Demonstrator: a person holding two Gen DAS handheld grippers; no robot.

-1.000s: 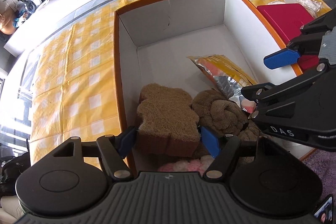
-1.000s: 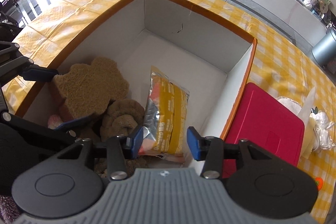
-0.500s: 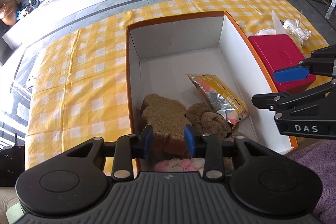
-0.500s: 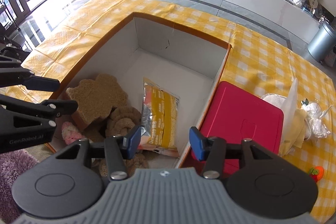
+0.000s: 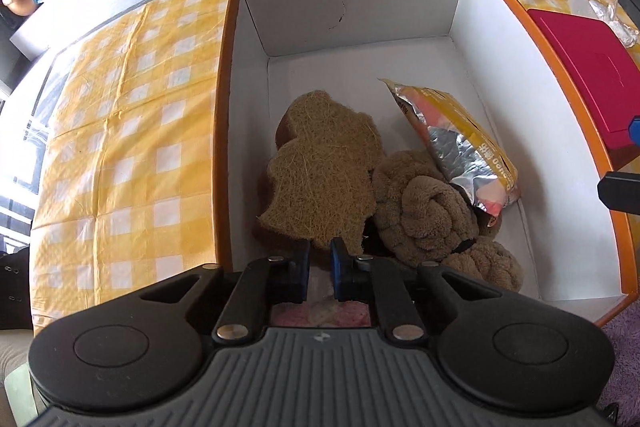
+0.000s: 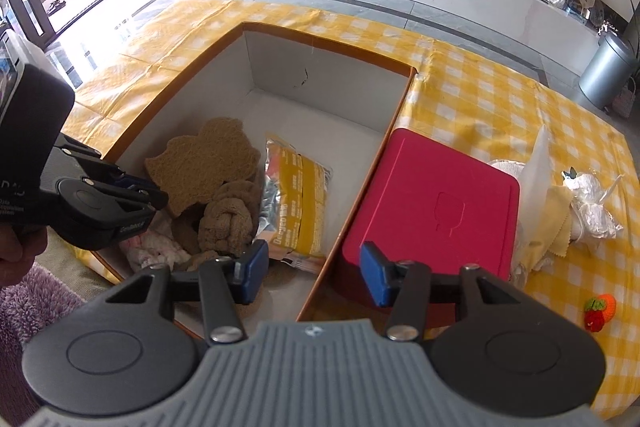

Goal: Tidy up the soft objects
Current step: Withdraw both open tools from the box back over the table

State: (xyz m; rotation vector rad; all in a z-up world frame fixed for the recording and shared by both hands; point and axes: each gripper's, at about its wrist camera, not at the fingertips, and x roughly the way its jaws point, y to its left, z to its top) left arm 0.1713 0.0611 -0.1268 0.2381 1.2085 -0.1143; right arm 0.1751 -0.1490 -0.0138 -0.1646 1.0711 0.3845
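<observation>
An open white box with an orange rim (image 5: 226, 75) (image 6: 400, 107) holds a brown bear-shaped fibre sponge (image 5: 324, 171) (image 6: 204, 163), a brown knotted plush (image 5: 432, 215) (image 6: 230, 215), a yellow foil snack bag (image 5: 460, 139) (image 6: 298, 203) and a pink soft item (image 6: 150, 249). My left gripper (image 5: 320, 269) (image 6: 140, 193) is nearly shut and empty, just above the sponge's near edge. My right gripper (image 6: 314, 277) is open and empty over the box's right wall.
A red lidded box (image 6: 436, 199) (image 5: 588, 67) lies right of the white box on the yellow checked cloth (image 5: 120, 131). White wrapped items (image 6: 588, 211), a yellow cloth and a small crocheted strawberry (image 6: 600, 311) lie further right. A purple rug (image 6: 40, 299) lies at the near left.
My left gripper let go of the sponge, which now rests in the box, and its jaws closed nearly together. My right gripper rose and drew back to the right, still open.
</observation>
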